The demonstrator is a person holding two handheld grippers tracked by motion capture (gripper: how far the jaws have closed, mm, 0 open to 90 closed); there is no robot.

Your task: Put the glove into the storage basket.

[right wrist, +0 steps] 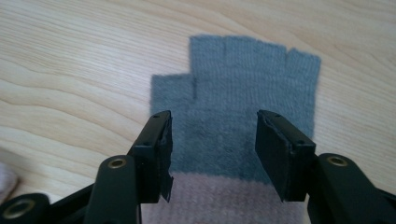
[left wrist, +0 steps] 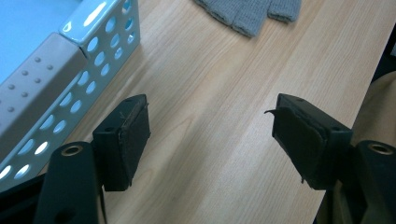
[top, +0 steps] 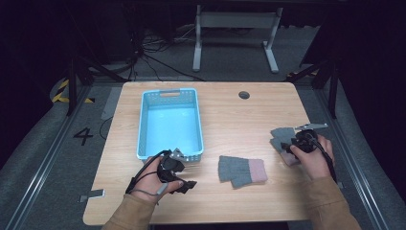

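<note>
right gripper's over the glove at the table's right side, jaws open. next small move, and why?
Probably lower the right gripper straight down and close on the grey glove. In the right gripper view its jaws stand open either side of the palm, just above the pink cuff, and the glove lies flat on the table, so nothing is gripped yet. The blue basket looks like the likely destination.

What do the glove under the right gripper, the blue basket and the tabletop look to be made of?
Glove: knitted yarn, grey with pink cuff, fine ribbed stitches, matte. Basket: likely moulded plastic, glossy light blue, perforated walls. Tabletop: wood-grain surface, smooth, possibly laminate rather than solid wood.
</note>
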